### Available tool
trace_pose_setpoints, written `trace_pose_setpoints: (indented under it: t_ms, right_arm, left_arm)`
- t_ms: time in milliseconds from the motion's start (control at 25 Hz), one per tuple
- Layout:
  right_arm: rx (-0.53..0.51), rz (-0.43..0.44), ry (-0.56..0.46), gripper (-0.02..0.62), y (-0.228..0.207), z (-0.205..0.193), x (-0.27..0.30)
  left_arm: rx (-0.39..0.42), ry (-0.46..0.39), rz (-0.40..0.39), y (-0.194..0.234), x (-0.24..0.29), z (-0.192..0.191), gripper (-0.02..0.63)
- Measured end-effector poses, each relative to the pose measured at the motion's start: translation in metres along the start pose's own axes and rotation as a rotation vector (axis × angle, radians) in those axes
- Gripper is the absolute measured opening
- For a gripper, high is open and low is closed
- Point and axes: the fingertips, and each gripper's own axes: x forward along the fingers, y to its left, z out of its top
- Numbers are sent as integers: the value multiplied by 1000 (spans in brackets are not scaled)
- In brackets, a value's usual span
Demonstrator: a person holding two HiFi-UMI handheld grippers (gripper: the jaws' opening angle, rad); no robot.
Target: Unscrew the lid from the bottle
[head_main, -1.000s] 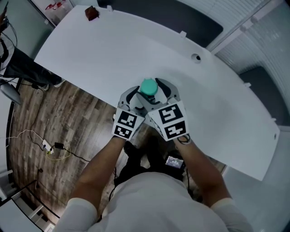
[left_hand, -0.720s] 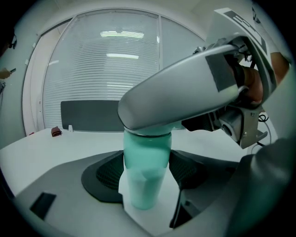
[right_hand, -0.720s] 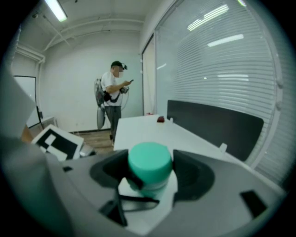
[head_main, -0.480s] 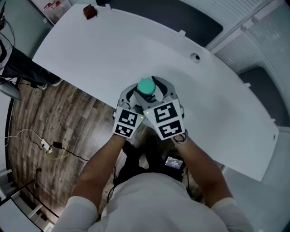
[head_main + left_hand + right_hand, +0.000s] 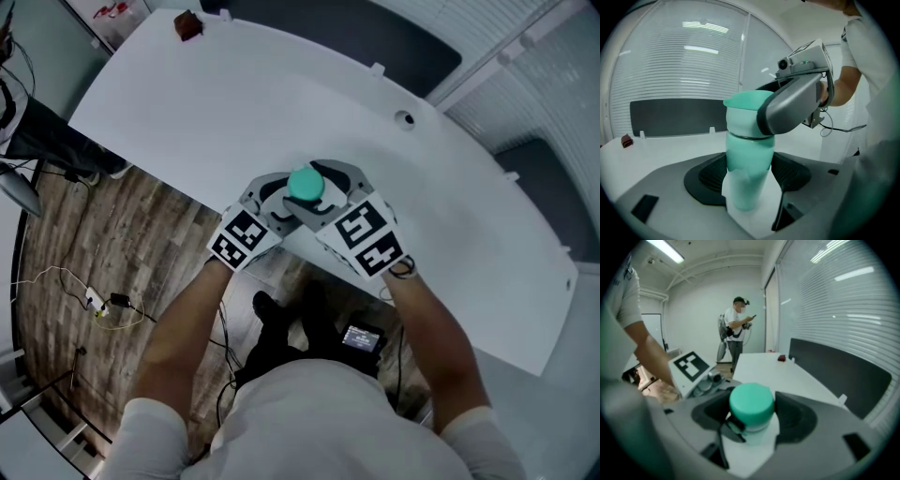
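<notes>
A teal bottle [image 5: 747, 173] with a teal lid [image 5: 305, 184] stands upright near the front edge of the white table [image 5: 216, 103]. My left gripper [image 5: 279, 201] is shut on the bottle's body, with the dark pads at both sides in the left gripper view. My right gripper [image 5: 324, 190] comes in from the right and is shut on the lid [image 5: 751, 402]. One grey finger [image 5: 792, 105] of it wraps the lid's side in the left gripper view. The lid sits on the bottle's neck, with a thin dark seam below it.
A small red object [image 5: 188, 25] lies at the table's far left corner. A round cable hole [image 5: 405, 119] is at the back right. A person [image 5: 736, 329] stands beyond the table's far end. Wooden floor with cables [image 5: 103, 305] lies at the left.
Both marker cubes have swung apart: the left one down and to the left, the right one to the right. The bottle has stayed in place between the jaws.
</notes>
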Motion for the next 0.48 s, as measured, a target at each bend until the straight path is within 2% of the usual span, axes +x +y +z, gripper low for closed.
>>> trace_pose_setpoints:
  t_ms: [120, 200, 280, 480]
  right_arm:
    - [-13, 30, 4, 310, 3, 0, -1]
    - [7, 2, -1, 310, 2, -1, -1]
    - [40, -47, -7, 310, 0, -1, -1]
    - [119, -161, -17, 310, -3, -2, -3]
  left_arm:
    - [32, 33, -86, -4, -1, -2, 308]
    - [33, 43, -77, -4, -1, -1, 308]
    - [14, 25, -1, -2, -4, 1, 314]
    - [-73, -47, 249, 0, -11, 0, 314]
